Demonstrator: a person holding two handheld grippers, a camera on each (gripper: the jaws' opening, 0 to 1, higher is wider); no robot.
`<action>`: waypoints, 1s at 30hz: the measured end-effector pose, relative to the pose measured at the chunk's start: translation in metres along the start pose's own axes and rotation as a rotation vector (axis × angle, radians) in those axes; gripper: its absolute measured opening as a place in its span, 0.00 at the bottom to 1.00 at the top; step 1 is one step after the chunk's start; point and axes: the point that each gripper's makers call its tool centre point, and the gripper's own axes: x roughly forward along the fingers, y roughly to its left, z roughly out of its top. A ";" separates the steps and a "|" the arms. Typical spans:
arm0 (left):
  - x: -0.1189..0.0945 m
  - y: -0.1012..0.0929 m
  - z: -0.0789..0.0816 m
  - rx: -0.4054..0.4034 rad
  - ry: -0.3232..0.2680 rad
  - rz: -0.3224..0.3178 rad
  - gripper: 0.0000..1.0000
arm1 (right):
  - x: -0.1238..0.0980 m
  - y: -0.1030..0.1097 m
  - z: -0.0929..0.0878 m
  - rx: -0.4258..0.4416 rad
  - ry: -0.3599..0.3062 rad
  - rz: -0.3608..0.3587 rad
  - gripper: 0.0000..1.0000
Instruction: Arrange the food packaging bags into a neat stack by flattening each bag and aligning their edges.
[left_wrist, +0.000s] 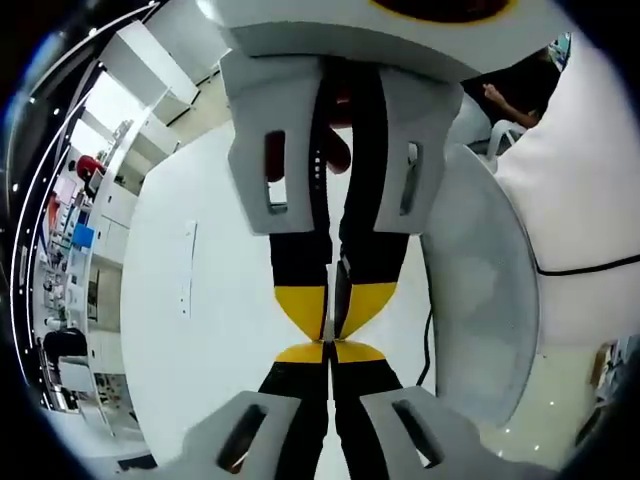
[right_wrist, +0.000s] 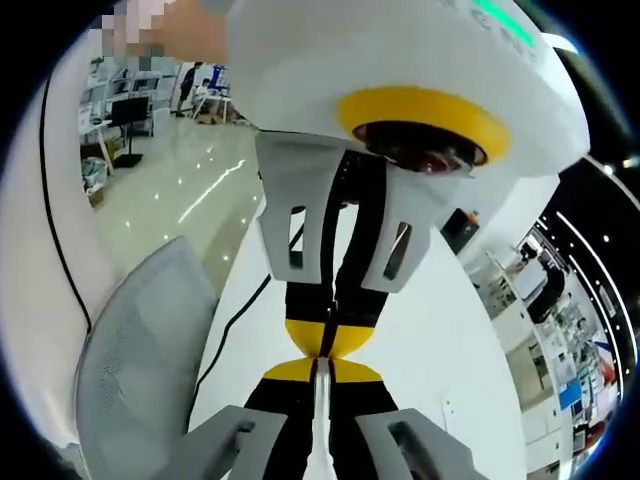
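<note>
My two grippers meet tip to tip over a white table. In the left gripper view my left gripper rises from below with its yellow pads pressed together. The right gripper comes down from the top, shut on a thin pale sliver seen edge-on, apparently a bag's edge. In the right gripper view my right gripper holds that pale strip between its jaws. The left gripper hangs from above, shut. Nothing more of any bag can be made out.
A grey mesh chair stands beside the table, with a black cable running along the edge. A person in white is close by. Shelves and desks line the room's far side.
</note>
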 end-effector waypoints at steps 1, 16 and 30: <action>0.000 -0.001 0.000 0.000 0.000 0.001 0.00 | 0.000 0.000 0.000 -0.009 0.002 -0.001 0.00; 0.001 0.000 -0.005 0.009 0.013 0.007 0.00 | 0.002 0.001 -0.002 -0.015 0.022 -0.008 0.00; 0.001 -0.002 -0.012 -0.003 0.019 0.010 0.00 | -0.001 0.002 -0.008 -0.010 0.038 -0.012 0.00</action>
